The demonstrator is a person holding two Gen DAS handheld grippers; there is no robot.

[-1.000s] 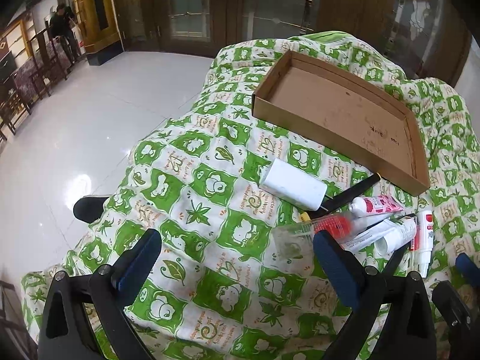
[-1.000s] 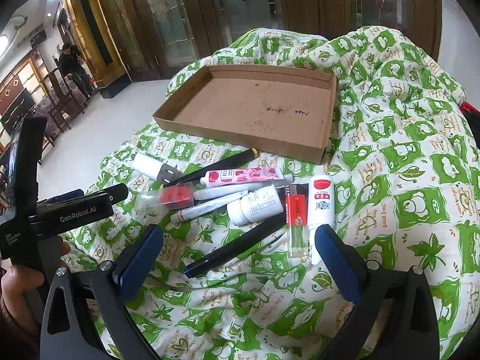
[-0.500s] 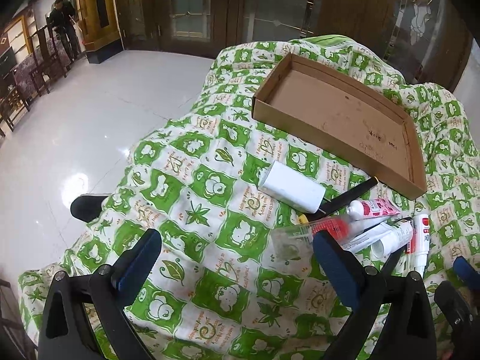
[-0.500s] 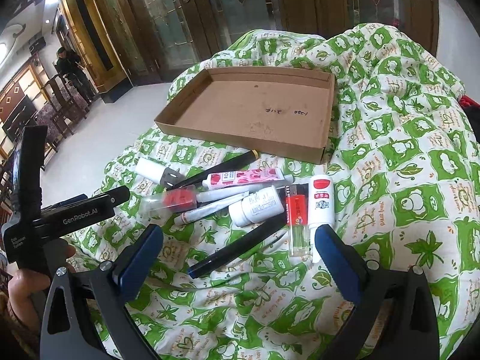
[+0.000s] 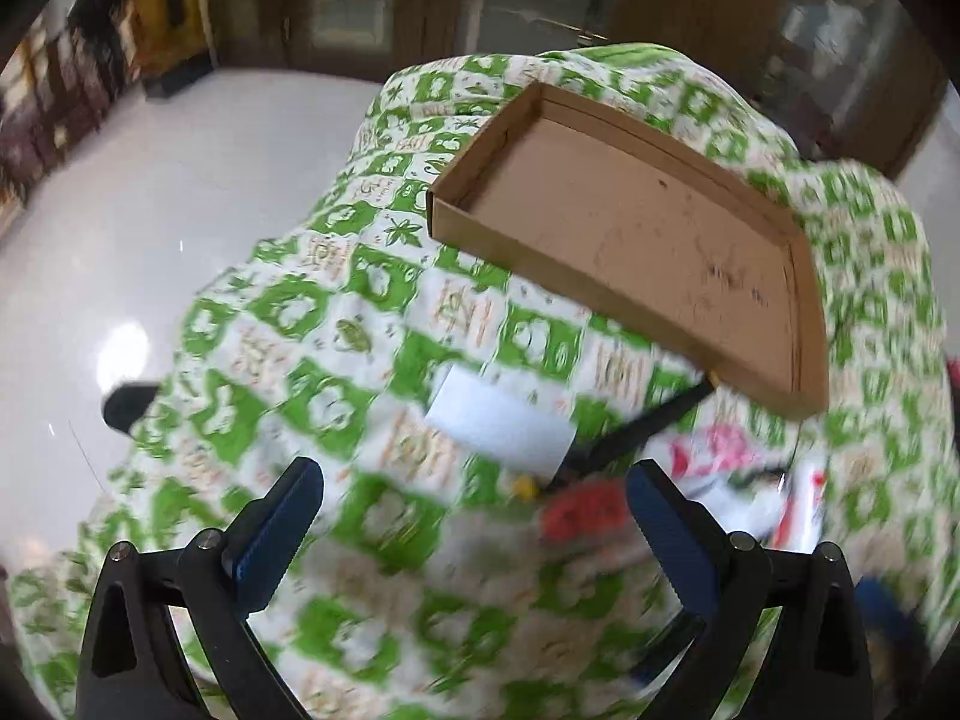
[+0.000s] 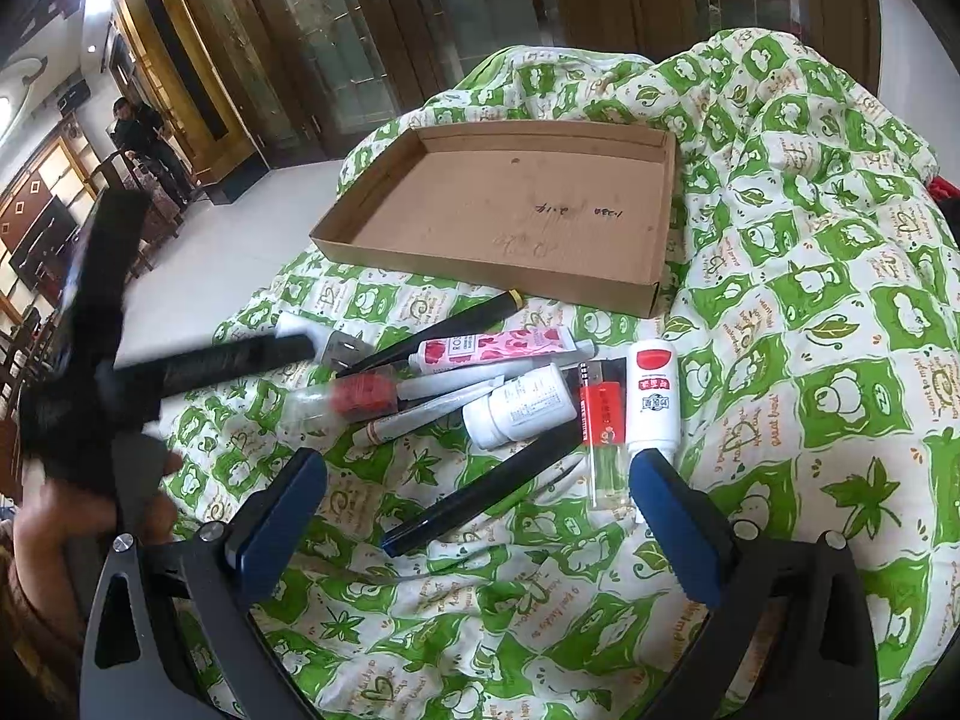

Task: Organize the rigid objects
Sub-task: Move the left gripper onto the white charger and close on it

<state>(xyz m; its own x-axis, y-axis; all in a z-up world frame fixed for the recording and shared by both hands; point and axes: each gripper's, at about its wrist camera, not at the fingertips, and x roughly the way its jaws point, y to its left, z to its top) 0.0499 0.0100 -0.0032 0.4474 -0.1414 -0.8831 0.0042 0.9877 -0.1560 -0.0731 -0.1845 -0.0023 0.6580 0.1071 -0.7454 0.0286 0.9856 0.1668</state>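
An empty shallow cardboard tray (image 6: 516,210) lies on a green and white quilt; it also shows in the left wrist view (image 5: 648,228). In front of it is a cluster of small items: a red lighter (image 6: 603,426), a white bottle with a red cap (image 6: 653,399), a white pill bottle (image 6: 519,405), a pink tube (image 6: 498,348), black pens (image 6: 480,495) and a white block (image 5: 498,423). My right gripper (image 6: 477,531) is open, just short of the lighter and pen. My left gripper (image 5: 474,531) is open above the quilt near the white block; its view is blurred. The left gripper also shows in the right wrist view (image 6: 198,360).
The quilt (image 6: 810,360) drapes over a raised surface and falls off at its left toward a shiny white floor (image 5: 120,240). Wooden and glass doors (image 6: 372,30) stand behind. A person (image 6: 141,126) stands far off by chairs at the left.
My left gripper has moved forward and right toward the cluster, blurring its view. The right gripper has edged slightly closer to the items. Nothing was picked up.
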